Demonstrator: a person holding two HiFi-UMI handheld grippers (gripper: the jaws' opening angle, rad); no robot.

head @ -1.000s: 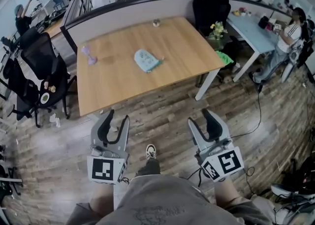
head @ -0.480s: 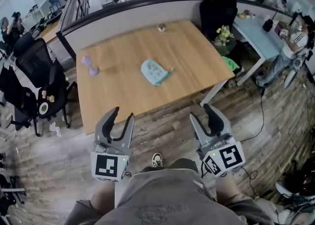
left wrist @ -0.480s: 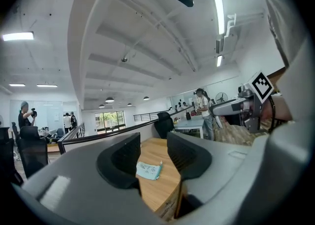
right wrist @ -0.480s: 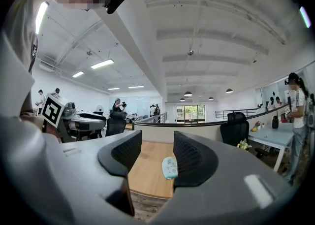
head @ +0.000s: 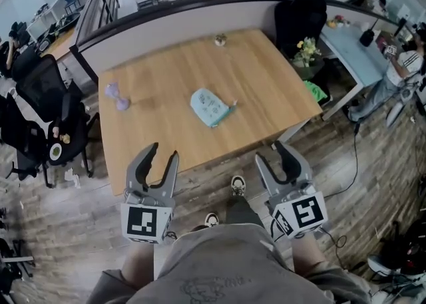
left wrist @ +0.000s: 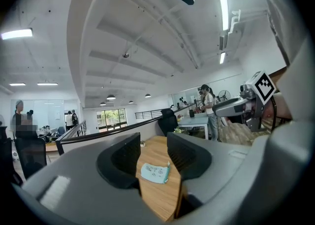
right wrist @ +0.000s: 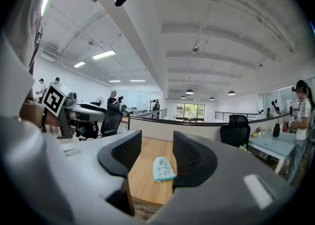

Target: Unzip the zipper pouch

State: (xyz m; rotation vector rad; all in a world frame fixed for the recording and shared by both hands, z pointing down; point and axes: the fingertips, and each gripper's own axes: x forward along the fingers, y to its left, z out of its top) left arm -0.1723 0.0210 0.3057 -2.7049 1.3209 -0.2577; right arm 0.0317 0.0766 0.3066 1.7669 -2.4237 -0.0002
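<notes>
A light teal zipper pouch (head: pixel 211 108) lies flat near the middle of the wooden table (head: pixel 166 136), its zip pull sticking out at its right end. It shows far off between the jaws in the left gripper view as the pouch (left wrist: pixel 155 173) and in the right gripper view as the pouch (right wrist: pixel 163 169). My left gripper (head: pixel 160 156) hangs at the table's near edge, open and empty. My right gripper (head: pixel 273 152) is level with it, just off the near right corner, also open and empty. Both are well short of the pouch.
A small purple dumbbell (head: pixel 115 94) sits at the table's left side and a small object (head: pixel 219 40) at its far edge by the grey partition (head: pixel 200 13). Black office chairs (head: pixel 40 96) stand left, another chair (head: pixel 303 16) and a light blue desk (head: pixel 359 46) at right.
Both grippers and the view have advanced toward the table. The left gripper has gone from over the floor to the near edge, and the pouch lies closer.
</notes>
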